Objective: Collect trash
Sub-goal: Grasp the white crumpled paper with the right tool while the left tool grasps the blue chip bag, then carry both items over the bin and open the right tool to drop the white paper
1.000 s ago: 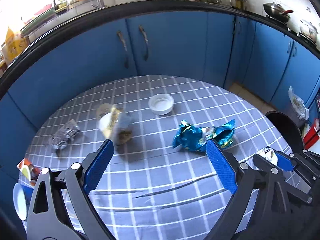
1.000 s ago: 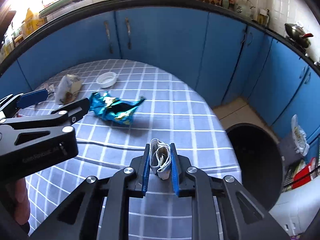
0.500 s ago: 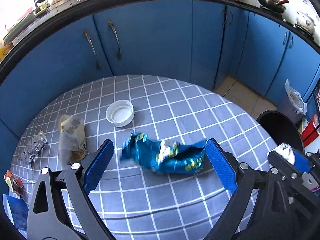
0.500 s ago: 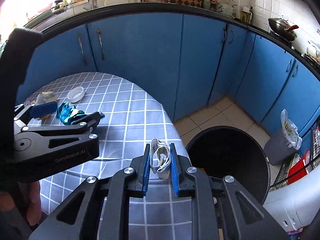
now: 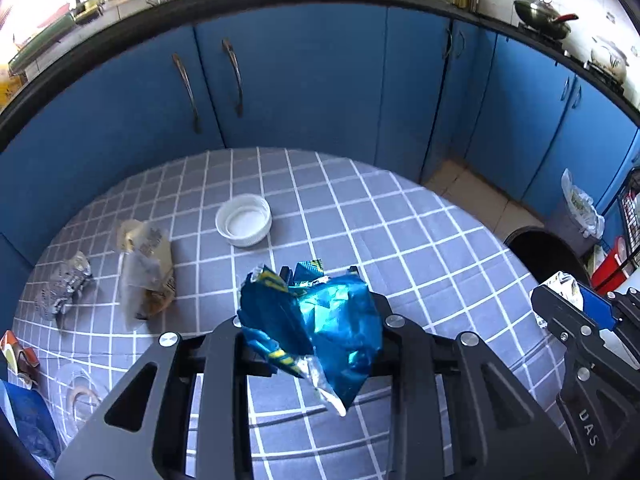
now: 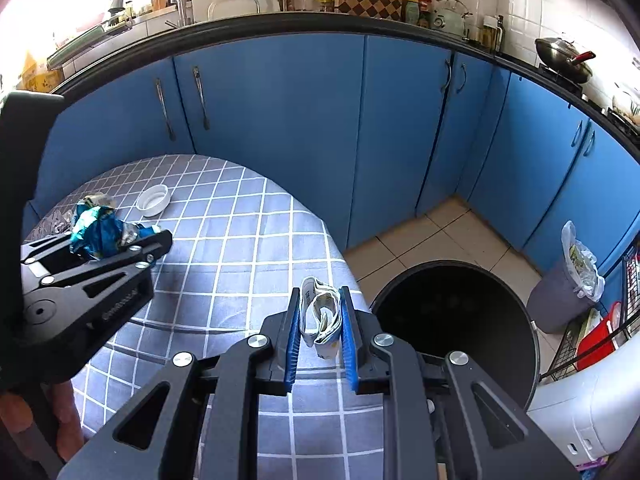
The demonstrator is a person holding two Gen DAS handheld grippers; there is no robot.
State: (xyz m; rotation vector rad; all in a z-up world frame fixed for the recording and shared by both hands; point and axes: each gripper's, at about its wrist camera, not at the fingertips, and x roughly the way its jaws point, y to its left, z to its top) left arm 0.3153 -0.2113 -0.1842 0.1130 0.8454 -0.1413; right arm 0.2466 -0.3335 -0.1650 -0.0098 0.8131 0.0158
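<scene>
My left gripper (image 5: 316, 320) is shut on a crumpled blue foil snack bag (image 5: 320, 320) and holds it above the checked tablecloth (image 5: 420, 248); it also shows in the right wrist view (image 6: 100, 232). My right gripper (image 6: 320, 332) is shut on a folded white paper wrapper (image 6: 322, 320), at the table's right edge next to the black round trash bin (image 6: 452, 320). On the table lie a white lid (image 5: 243, 226), a clear bag with brown food (image 5: 146, 272) and a crumpled silver wrapper (image 5: 64, 288).
Blue kitchen cabinets (image 5: 300, 80) stand behind the table. A small grey bin with a plastic bag (image 6: 568, 288) and a red box (image 6: 596, 340) stand on the floor at right. More litter (image 5: 16, 356) lies at the table's left edge.
My left gripper has closed on the blue snack bag and lifted it off the table. My right gripper, still holding the paper wrapper, has swung right toward the black bin.
</scene>
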